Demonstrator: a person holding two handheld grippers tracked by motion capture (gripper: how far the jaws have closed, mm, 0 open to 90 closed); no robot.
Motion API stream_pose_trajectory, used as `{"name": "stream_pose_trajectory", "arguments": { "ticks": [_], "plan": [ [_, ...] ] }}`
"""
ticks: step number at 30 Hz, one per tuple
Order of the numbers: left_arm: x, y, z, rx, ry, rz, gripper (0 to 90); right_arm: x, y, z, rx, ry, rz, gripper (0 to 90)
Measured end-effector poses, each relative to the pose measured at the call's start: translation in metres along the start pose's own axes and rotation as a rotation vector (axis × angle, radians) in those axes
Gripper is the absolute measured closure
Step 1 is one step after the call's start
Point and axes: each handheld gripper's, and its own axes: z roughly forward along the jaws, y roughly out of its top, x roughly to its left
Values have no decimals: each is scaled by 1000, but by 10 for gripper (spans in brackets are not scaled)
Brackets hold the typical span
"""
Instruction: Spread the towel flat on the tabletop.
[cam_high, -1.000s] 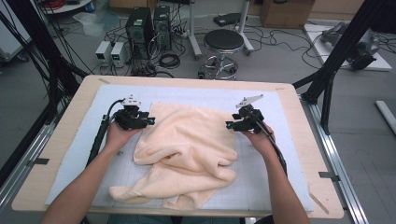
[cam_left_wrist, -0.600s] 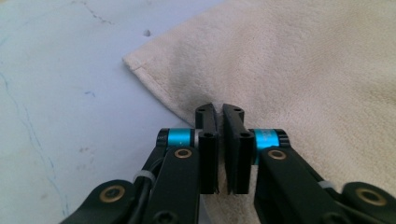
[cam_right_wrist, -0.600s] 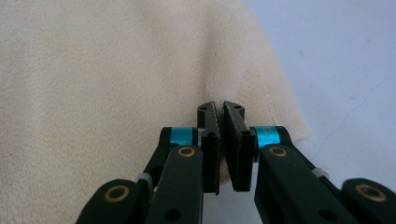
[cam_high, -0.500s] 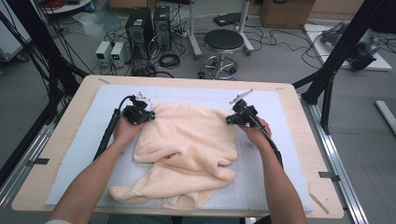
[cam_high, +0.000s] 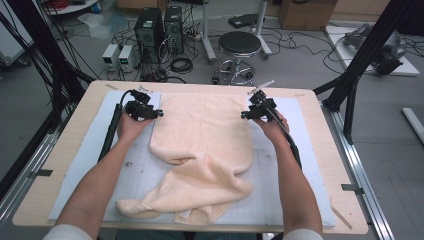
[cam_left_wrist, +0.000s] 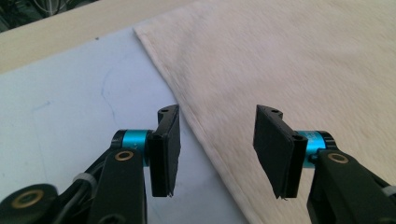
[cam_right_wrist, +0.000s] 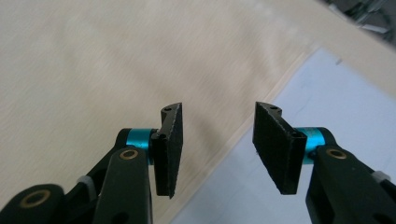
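The cream towel (cam_high: 202, 150) lies on the white mat (cam_high: 85, 155) of the table (cam_high: 65, 130), its far half spread flat, its near half bunched. The left hand-held gripper (cam_left_wrist: 217, 140) stands wide open, holding nothing, over the towel's left edge; the right hand-held gripper (cam_right_wrist: 217, 140), equally open and empty, straddles its right edge. Half a second ago the towel's far part was narrower and rumpled; now it is stretched wider between the grippers.
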Motion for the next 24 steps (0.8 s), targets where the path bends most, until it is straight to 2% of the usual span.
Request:
{"name": "stream_pose_trajectory", "arguments": {
  "ticks": [2, 3, 4, 5, 6, 11, 14, 16, 18, 20, 24],
  "plan": [
    [-5, -5, -9, -35, -41, 3, 514, 4, -6, -1, 53, 46, 21, 474],
    [-8, -7, -12, -40, -52, 13, 513, 7, -8, -4, 56, 70, 16, 473],
    [-13, -8, -17, -50, -68, 27, 513, 11, -9, -7, 53, 73, 15, 473],
    [-16, -9, -20, -61, -78, 34, 512, 18, -12, -13, 3, 69, -8, 485],
    [-21, -11, -25, -74, -98, 43, 511, 21, -14, -17, -23, 74, -22, 485],
    [-38, -24, -47, -104, -162, 97, 504, 42, -27, -39, -109, 135, -20, 468],
    [-46, -35, -60, -107, -195, 118, 503, 55, -36, -50, -128, 153, -34, 457],
    [-52, -46, -71, -126, -202, 140, 497, 63, -43, -55, -127, 153, -61, 448],
    [-57, -58, -80, -132, -224, 140, 498, 72, -52, -62, -139, 163, -67, 443],
    [-62, -70, -89, -142, -229, 149, 498, 79, -59, -68, -145, 172, -69, 437],
    [-75, -88, -101, -130, -252, 176, 500, 96, -73, -78, -156, 190, -96, 432]
  ]
}}
